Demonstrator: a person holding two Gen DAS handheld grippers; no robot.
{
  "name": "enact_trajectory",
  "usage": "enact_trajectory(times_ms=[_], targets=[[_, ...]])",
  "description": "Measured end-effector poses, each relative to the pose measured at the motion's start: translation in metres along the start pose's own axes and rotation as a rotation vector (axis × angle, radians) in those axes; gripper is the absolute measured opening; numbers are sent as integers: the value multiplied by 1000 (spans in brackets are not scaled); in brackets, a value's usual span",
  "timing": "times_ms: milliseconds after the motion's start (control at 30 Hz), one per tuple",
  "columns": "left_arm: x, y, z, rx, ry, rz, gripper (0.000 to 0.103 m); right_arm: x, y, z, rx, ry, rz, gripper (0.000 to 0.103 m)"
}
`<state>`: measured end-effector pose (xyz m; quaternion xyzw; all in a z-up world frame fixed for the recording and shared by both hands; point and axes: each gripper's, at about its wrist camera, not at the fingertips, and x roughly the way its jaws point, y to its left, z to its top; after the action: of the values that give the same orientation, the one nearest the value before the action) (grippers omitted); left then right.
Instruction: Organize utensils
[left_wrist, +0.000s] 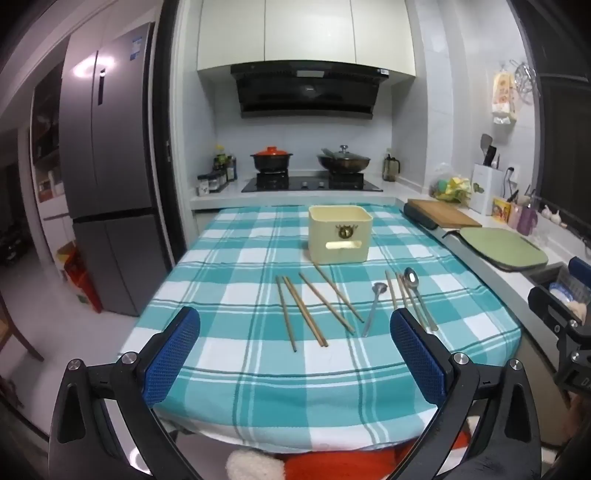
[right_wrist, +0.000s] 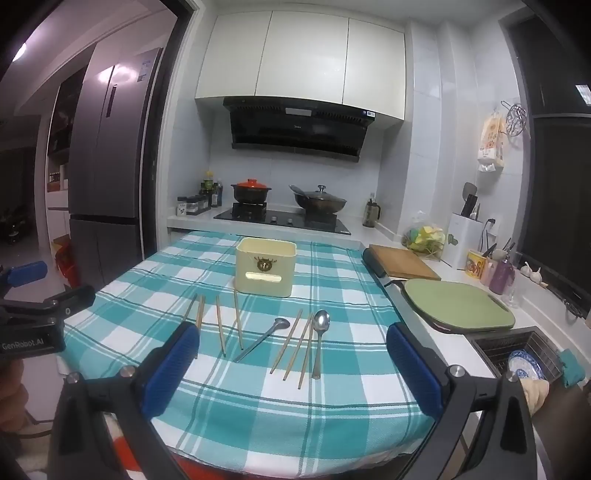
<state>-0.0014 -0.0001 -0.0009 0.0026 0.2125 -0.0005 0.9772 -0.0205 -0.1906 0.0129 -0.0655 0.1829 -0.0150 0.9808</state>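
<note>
Both the left gripper and right gripper hover with jaws apart; chopsticks and spoons lie at 6 o'clock of the cream holder.

- Kitchen, white tiled walls, dim cool light.
- Ahead of jaws: white upper cabinets w/ black range hood below; hob under that.
- Left of jaws: grey fridge, light glare on door; pale floor.
- Right of jaws: counter, sink, dark window.
- Bench under teal/white check cloth.
</note>
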Motion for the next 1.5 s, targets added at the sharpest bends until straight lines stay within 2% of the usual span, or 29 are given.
enact_trajectory(times_ms=[200, 400, 1500], targets=[[-10, -2, 3, 0, 15, 11, 102, -2, 2, 1, 15, 7, -2, 103], [0, -1, 0, 1, 34, 13, 102, -3, 1, 2, 11, 17, 14, 103], [6, -4, 1, 27, 42, 43, 102, -3, -4, 3, 10, 5, -2, 103]])
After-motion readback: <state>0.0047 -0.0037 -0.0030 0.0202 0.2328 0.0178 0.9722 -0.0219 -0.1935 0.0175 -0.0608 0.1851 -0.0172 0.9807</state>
